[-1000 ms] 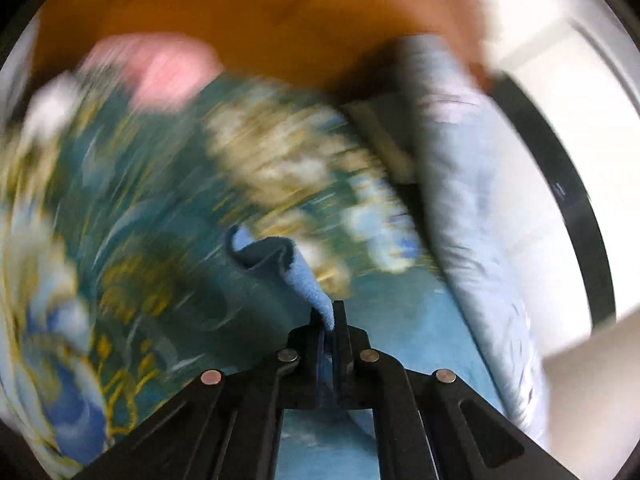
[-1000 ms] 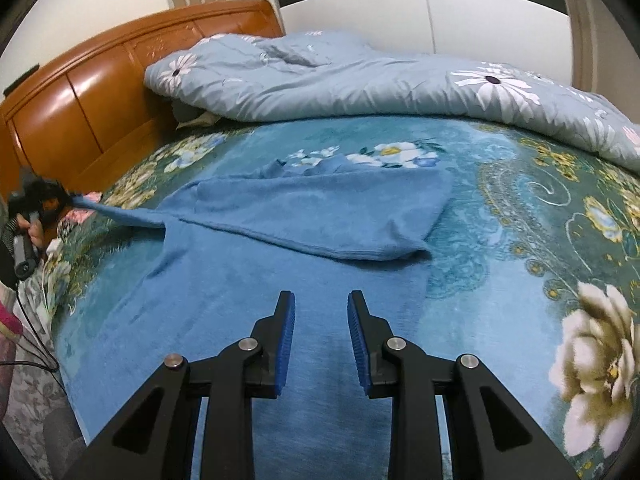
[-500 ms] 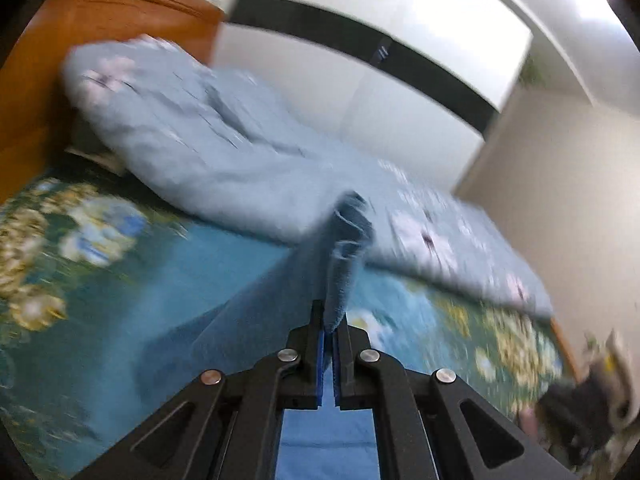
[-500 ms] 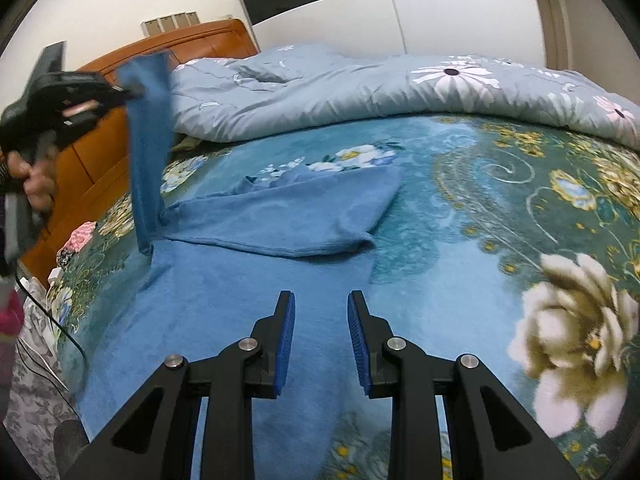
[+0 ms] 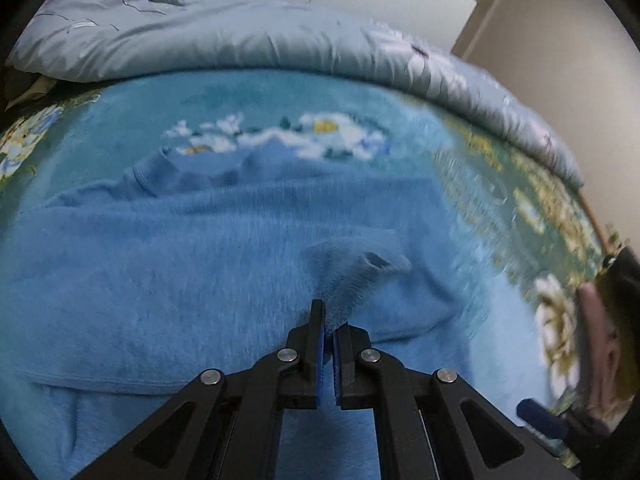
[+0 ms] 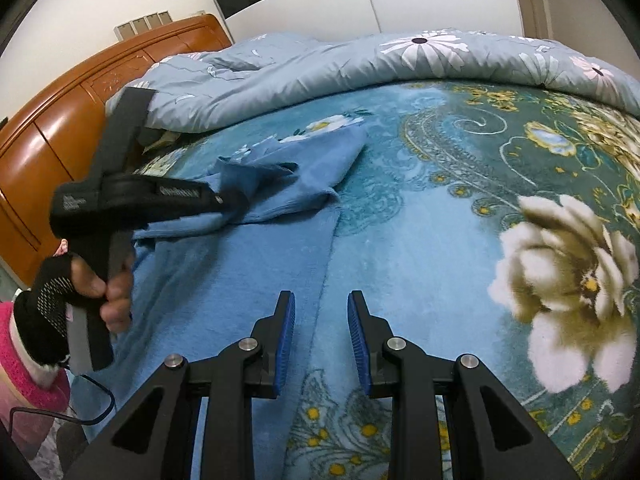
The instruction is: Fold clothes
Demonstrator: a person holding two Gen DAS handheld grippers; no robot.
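Two grippers work over one blue garment [image 6: 224, 280] spread on the floral blanket [image 6: 460, 208] of the bed, toward its headboard side; a grey quilt [image 6: 360, 68] lies bunched along the far edge. Left gripper [image 5: 329, 330] is clenched on a sleeve cuff [image 5: 352, 276], its jaws just starting to part, the cloth between the pads; the cuff sits over the garment's body, so the sleeve looks folded inward. Right gripper [image 6: 321, 320] hovers released above the garment's right edge, nothing between its fingers. Judgement: the step in hand is laying the sleeve flat across the body. To do it well, lower the cuff until it rests on the fabric before letting go fully, keep the sleeve parallel to the far fold, and withdraw straight back so the pads do not drag the nap. Right gripper could pin the edge if cloth shifts.
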